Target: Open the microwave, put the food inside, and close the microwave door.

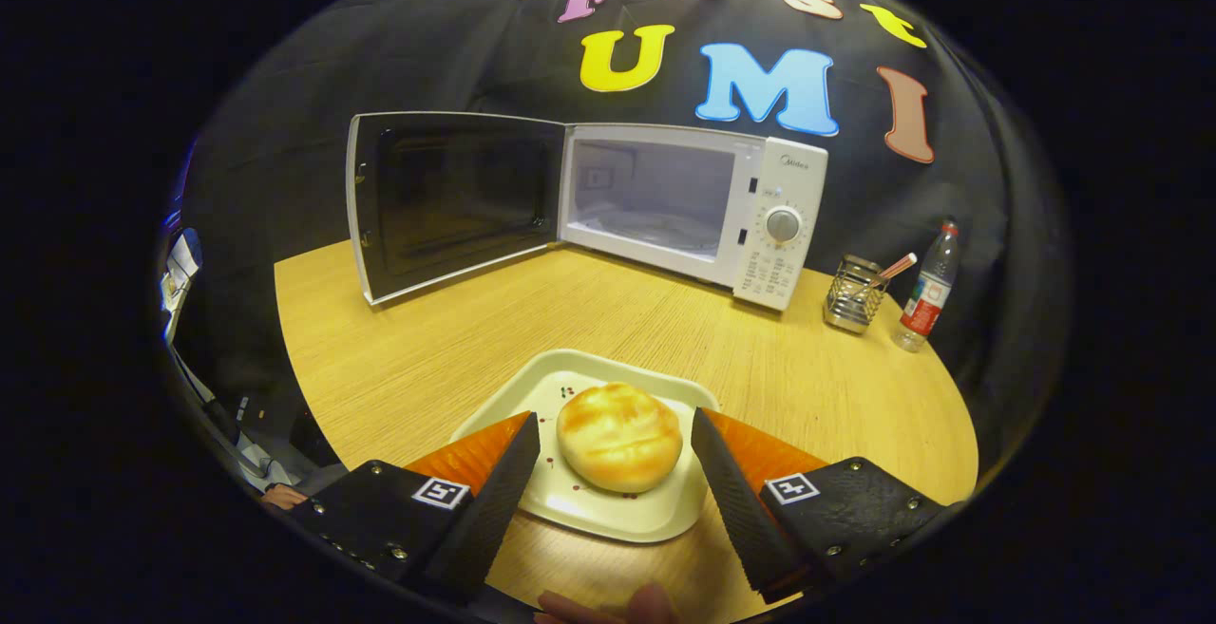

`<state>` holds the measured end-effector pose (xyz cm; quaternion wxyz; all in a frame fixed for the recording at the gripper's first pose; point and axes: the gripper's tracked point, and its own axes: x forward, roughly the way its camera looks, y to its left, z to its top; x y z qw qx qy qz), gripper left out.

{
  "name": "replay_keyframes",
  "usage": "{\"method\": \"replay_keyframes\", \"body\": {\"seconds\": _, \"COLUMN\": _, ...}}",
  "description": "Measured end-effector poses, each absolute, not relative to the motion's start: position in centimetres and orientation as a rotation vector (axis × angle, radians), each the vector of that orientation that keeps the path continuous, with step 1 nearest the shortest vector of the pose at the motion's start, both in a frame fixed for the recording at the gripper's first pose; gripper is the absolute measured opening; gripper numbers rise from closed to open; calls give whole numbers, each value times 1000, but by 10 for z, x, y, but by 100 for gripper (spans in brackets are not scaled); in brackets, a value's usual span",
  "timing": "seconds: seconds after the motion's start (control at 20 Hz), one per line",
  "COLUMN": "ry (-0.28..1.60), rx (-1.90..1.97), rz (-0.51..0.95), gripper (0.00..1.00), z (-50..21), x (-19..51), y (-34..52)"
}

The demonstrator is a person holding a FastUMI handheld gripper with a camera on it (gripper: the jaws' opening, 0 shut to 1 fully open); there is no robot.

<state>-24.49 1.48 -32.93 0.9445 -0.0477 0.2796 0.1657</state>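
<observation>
Fingers (616, 458) stand spread on either side of one bun (619, 436) lying on one white tray (589, 510), not touching it. Beyond, one microwave (698, 211) stands on the tabletop (456, 339) with its door (451, 201) swung wide and bare wood between it and the tray. One wire holder (855, 293) and one bottle (931, 292) stand near the microwave's dial side.

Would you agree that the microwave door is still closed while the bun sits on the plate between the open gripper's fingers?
Not quite: the gripper view shows the microwave door swung wide open. The rest holds: the bun sits on the plate between the open gripper fingers.
</observation>
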Motion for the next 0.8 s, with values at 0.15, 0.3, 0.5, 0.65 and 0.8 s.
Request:
{"method": "replay_keyframes", "body": {"seconds": 0.15, "ry": 625, "rx": -102, "rz": 348, "gripper": 98, "z": -347, "x": -245, "y": 10}}
{"method": "replay_keyframes", "body": {"seconds": 0.3, "ry": 612, "rx": 16, "rz": 343, "gripper": 80, "z": -342, "x": -240, "y": 10}}
{"method": "replay_keyframes", "body": {"seconds": 0.5, "ry": 616, "rx": 109, "rz": 297, "gripper": 61, "z": -336, "x": -231, "y": 2}}
{"method": "replay_keyframes", "body": {"seconds": 0.65, "ry": 544, "rx": 116, "rz": 292, "gripper": 61, "z": -307, "x": -214, "y": 3}}
{"method": "replay_keyframes", "body": {"seconds": 0.8, "ry": 466, "rx": 72, "rz": 274, "gripper": 61, "z": -276, "x": -192, "y": 9}}
